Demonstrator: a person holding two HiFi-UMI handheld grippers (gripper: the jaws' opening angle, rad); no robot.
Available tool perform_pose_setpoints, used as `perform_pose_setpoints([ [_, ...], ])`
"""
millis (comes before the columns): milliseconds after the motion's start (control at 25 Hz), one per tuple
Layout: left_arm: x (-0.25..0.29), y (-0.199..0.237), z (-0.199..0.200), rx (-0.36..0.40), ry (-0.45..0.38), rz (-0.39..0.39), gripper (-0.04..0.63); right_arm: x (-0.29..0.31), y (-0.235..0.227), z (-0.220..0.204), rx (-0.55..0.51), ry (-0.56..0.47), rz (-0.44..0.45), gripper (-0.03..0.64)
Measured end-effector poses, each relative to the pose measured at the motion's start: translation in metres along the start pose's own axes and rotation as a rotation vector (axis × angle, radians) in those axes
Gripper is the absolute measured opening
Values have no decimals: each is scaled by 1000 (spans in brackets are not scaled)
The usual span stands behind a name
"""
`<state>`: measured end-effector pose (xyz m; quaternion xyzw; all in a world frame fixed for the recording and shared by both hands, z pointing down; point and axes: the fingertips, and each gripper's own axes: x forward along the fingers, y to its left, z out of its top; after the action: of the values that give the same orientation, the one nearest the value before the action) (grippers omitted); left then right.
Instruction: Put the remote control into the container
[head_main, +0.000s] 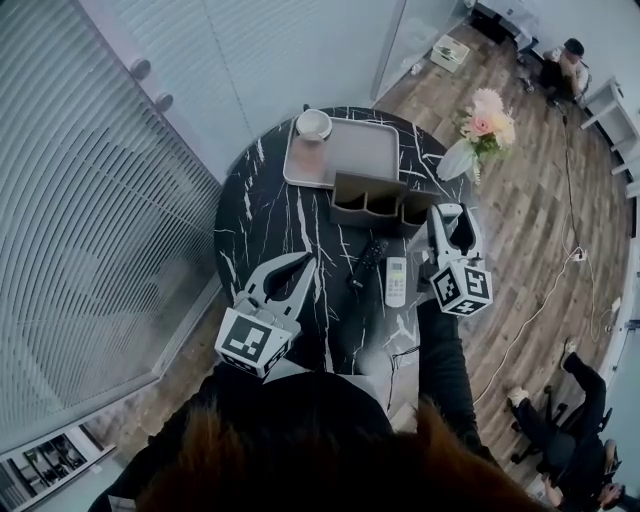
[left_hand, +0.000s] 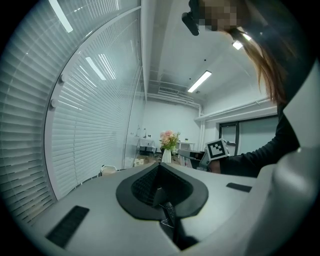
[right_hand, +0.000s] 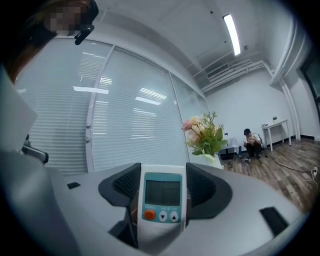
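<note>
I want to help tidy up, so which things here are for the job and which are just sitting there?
For the job:
white remote, gripped in the right tongs
wooden container
maybe also the black remote and the second white remote, both lying loose

Just lying about:
tray
cup
flowers
</note>
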<state>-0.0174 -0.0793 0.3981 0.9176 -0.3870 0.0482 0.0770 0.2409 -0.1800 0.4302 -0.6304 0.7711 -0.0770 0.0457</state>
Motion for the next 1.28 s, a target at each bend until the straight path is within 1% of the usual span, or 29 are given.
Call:
perform_pose_setpoints([
  [120, 1, 1, 0, 1, -1, 1, -3, 12, -7, 12, 16, -80, -35, 267],
  [240, 2, 3, 1, 1, 1, 4, -3, 22, -14, 19, 10, -126, -62, 267],
  [320, 2, 4, 1, 0, 3, 4, -3, 28, -19, 20, 17, -138, -80, 267],
  [520, 1, 6, 0, -2, 10, 9, -3, 43, -40, 14, 91, -156, -146, 267],
  [600, 1, 7, -2, -6, 14, 13, -3, 47, -47, 9, 100, -160, -169, 267],
  [720, 2, 9, -4, -11, 16, 13, -3, 50, -55, 0, 105, -158, -198, 267],
  [800, 2, 10, -5, -13, 19, 13, -3, 53, -59, -8, 130, -152, -212, 267],
  [960, 3, 11, -7, -15, 26, 11, -3, 54, -62, -29, 157, -120, -234, 267],
  [1280, 6, 9, -8, -11, 33, 7, -3, 55, -45, -59, 49, -7, -208, 267],
])
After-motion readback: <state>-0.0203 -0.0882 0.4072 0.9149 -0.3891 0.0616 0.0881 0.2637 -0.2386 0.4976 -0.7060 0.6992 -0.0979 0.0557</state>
